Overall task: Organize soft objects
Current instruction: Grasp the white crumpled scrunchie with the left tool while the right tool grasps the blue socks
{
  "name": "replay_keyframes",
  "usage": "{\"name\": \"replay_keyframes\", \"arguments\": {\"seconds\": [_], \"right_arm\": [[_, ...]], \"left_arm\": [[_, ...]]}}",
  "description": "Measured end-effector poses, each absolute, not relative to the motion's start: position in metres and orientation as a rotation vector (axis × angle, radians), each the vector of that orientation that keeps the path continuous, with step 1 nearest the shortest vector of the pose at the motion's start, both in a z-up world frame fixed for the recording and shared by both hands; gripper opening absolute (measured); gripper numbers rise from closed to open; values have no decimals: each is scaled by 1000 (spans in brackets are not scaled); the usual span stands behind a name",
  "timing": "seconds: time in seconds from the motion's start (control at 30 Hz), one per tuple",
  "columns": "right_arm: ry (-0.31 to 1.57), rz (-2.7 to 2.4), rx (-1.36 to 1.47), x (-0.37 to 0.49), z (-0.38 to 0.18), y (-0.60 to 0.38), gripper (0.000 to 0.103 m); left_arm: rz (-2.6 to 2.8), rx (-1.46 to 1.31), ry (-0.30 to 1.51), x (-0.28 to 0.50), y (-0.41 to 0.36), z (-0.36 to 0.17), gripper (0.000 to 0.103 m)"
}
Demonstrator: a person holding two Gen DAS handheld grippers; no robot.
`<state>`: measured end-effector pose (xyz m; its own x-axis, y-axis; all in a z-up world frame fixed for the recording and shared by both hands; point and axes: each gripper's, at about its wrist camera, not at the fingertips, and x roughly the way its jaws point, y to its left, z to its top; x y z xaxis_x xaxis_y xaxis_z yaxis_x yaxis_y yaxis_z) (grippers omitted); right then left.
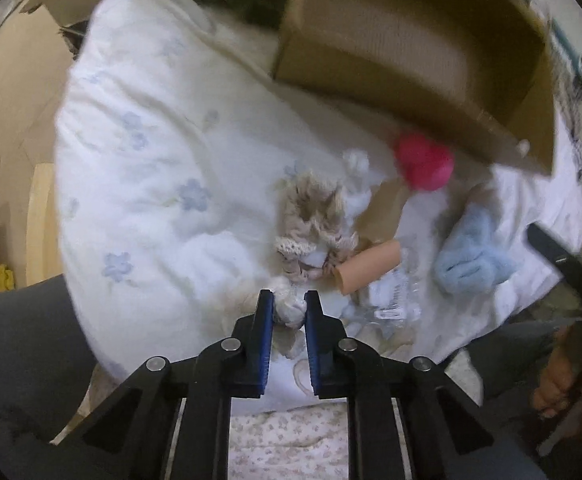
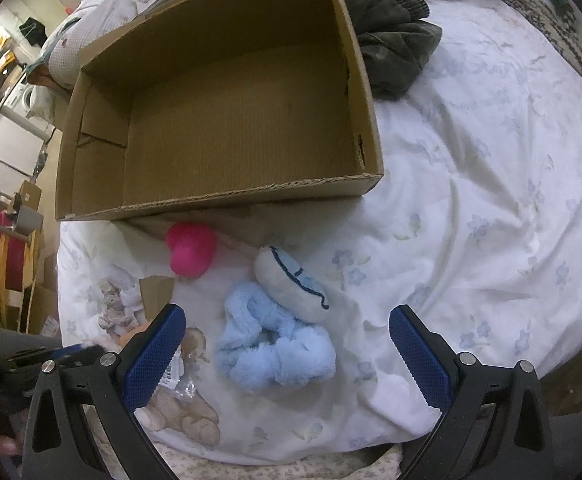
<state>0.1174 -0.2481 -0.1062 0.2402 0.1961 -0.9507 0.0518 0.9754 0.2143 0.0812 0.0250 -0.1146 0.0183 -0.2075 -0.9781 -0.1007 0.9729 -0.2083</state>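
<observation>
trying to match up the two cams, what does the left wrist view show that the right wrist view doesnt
Only the left wrist view: the left gripper pinching a white fuzzy bit of the beige knitted toy, and a peach cardboard tube.

Only the right wrist view: the right gripper open above the bedding, the white pouch with dark trim, and the whole bare floor of the cardboard box.

Both: the box, the pink plush and the light blue plush on the floral duvet.

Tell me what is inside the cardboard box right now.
Nothing shows inside the cardboard box: only its bare brown floor and walls. The pink toy and the blue fluffy toy lie outside on the bedding. The box's near wall hides a strip of floor behind it.
</observation>
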Motion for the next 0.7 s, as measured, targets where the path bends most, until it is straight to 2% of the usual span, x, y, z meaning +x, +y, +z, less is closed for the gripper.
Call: {"name": "replay_keyframes", "arguments": {"seconds": [0.23,0.43,0.7], "right_arm": [[1364,92,309,121,-113,-260,103],[1488,107,283,125,-140,-251,103],[1542,128,84,127,-162,-211,103]], "left_arm": [[-69,-217,1418,102,42,-57,13],[-49,-155,1346,115,41,-61,13],[-54,-202,1364,120,35,-83,13]]}}
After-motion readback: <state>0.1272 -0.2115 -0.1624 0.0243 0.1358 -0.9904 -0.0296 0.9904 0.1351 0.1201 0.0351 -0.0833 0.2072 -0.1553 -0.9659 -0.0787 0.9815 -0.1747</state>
